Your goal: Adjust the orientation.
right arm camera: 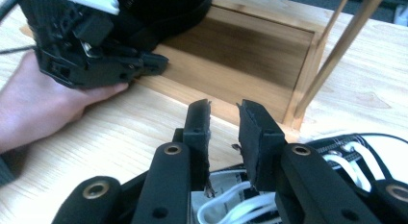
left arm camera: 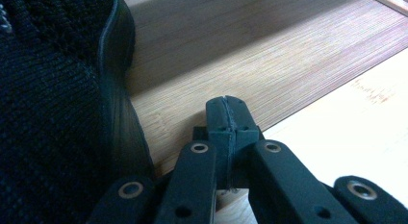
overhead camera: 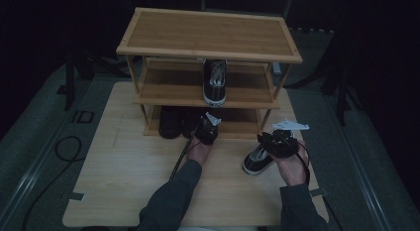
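Black jaws on your left gripper [left arm camera: 226, 119] are pressed fully together with nothing between them; the tips rest at the front edge of the bamboo rack's bottom shelf [left arm camera: 269, 56], just beside the dark knit shoe [left arm camera: 53, 113] standing on that shelf. In the high view this left gripper [overhead camera: 207, 130] sits low at the rack's front, your left hand [overhead camera: 199, 150] behind it on the surface.

Your right gripper [right arm camera: 224, 125] has its jaws parted by a moderate gap. Nothing is clamped: the pads stand above the white-laced sneaker [right arm camera: 231, 205], not pressing on it. In the high view the right gripper [overhead camera: 276, 142] hovers over the heel end of that sneaker [overhead camera: 256, 162], which lies on the light wooden surface [overhead camera: 124, 176] in front of the rack's right leg, toe pointing toward you.

The shoe rack [overhead camera: 208, 35] stands at the far side of the surface, three tiers. A matching sneaker [overhead camera: 215, 82] sits on the middle shelf, toe outward. Two dark shoes [overhead camera: 171, 123] occupy the left of the bottom shelf. The top tier is bare bamboo.
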Tool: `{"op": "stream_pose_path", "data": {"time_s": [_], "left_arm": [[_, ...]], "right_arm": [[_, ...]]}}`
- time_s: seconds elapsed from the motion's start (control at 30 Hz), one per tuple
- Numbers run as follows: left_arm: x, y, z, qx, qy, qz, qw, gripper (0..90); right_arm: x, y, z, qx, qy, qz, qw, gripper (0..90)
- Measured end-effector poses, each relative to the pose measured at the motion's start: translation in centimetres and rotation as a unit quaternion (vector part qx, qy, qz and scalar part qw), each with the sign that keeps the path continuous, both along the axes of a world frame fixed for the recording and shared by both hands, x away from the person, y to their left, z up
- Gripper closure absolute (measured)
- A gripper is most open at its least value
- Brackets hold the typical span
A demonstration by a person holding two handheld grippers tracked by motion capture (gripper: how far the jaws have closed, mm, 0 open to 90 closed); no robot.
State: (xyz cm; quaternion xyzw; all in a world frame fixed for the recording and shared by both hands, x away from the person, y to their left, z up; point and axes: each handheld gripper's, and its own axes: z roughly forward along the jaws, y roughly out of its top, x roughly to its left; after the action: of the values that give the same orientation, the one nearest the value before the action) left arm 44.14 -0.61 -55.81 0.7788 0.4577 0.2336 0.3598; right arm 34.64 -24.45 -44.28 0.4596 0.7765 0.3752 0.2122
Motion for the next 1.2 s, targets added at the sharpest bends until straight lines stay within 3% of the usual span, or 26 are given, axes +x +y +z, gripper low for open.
{"op": "stream_pose_path", "data": {"time_s": [0.5, 0.7, 0.87, 0.97, 1.1, 1.2], "left_arm": [[0.0, 0.0, 0.0, 0.001, 0.000, 0.000, 1.0000, 90.0], [0.0, 0.0, 0.0, 0.000, 0.000, 0.000, 1.0000, 90.0], [0.0, 0.0, 0.0, 0.000, 0.000, 0.000, 1.0000, 90.0], [0.0, 0.0, 0.0, -0.001, 0.001, 0.000, 1.0000, 90.0], [0.0, 0.0, 0.0, 0.000, 0.000, 0.000, 1.0000, 90.0], [0.0, 0.0, 0.0, 0.000, 0.000, 0.000, 1.0000, 90.0]], "right_arm": [[-0.8, -1.0, -2.3, 0.000, 0.032, -0.014, 0.9994, 74.8], [-1.0, -0.6, -3.5, -0.014, 0.051, -0.007, 0.9986, 78.7], [-0.8, 0.1, -4.5, -0.028, 0.080, 0.004, 0.9964, 84.1], [-0.7, 0.1, -5.0, -0.018, 0.103, 0.013, 0.9944, 87.8], [-0.7, 0.0, -4.9, 0.006, 0.114, 0.020, 0.9932, 89.9], [-1.0, 0.5, -4.6, 0.018, 0.122, 0.044, 0.9914, 90.0]]}}
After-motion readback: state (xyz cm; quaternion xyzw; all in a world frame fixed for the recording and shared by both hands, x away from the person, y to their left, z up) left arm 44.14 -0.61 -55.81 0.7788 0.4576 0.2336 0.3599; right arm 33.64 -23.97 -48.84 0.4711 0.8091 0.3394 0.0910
